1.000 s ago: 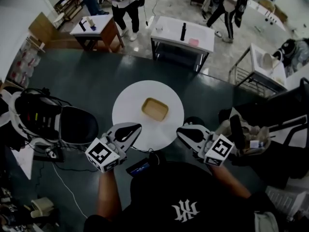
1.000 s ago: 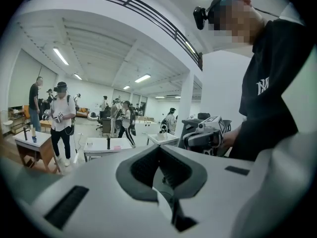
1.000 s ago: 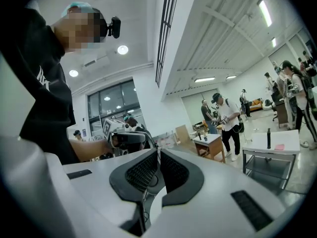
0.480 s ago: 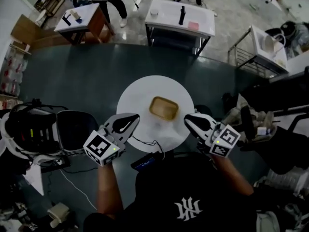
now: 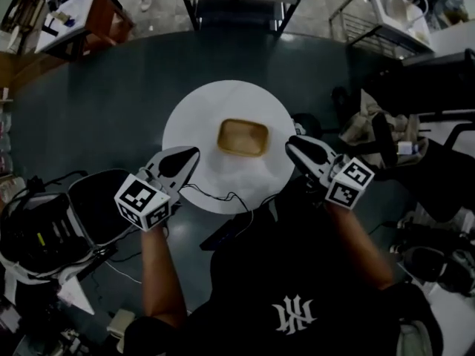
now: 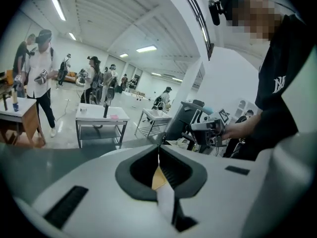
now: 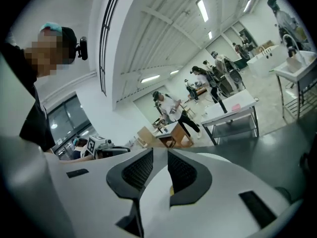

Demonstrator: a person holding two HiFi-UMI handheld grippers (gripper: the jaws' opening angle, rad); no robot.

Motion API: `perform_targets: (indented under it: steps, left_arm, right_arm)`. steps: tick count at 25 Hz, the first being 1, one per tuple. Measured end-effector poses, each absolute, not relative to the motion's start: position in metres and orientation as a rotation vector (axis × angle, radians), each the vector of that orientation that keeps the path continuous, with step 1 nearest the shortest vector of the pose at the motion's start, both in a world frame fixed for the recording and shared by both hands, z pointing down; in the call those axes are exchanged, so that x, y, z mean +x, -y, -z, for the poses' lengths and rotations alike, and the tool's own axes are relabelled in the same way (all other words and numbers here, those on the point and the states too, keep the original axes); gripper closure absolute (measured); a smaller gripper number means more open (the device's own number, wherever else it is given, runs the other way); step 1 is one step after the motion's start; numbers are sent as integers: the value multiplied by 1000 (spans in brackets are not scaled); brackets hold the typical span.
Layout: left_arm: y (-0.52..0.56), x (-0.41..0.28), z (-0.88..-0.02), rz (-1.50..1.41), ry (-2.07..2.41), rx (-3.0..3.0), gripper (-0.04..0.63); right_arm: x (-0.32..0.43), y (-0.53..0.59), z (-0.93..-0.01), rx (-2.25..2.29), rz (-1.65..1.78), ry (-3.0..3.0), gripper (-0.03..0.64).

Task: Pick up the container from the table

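Two grippers flank a small round white worktop (image 5: 215, 102). The tan, shallow container (image 5: 243, 137) lies flat near its middle, between them and touched by neither. The left gripper (image 5: 185, 156) reaches over the worktop's left rim, its tip turned toward the container. Its fingers (image 6: 174, 171) are clenched together with only a hairline seam between their dark ribbed faces, and nothing is caught in them. A sliver of tan shows just past the seam in the left gripper view. The right gripper (image 5: 295, 147) hangs at the worktop's right rim, near the container's right end. Its fingers (image 7: 137, 170) are opening, with a clear gap between them. White worktop shows through that gap, and they grasp nothing.
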State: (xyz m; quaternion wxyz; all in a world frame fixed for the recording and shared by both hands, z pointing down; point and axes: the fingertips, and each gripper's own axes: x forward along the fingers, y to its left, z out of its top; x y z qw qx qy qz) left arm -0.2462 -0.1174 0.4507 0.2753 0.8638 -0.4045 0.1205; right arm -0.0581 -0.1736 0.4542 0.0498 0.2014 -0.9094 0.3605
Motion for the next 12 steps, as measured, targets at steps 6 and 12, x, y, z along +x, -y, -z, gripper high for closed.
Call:
perform_targets:
  steps: [6,12]
  left_arm:
    - [136,-238,-501,-369,978,2238,564]
    - [156,-228,-551,-426,935,2114,545]
  right_arm:
    - [-56,184,-505,731,-1223,2641,486]
    - [-46,198,-559,812,-1376,2506,480]
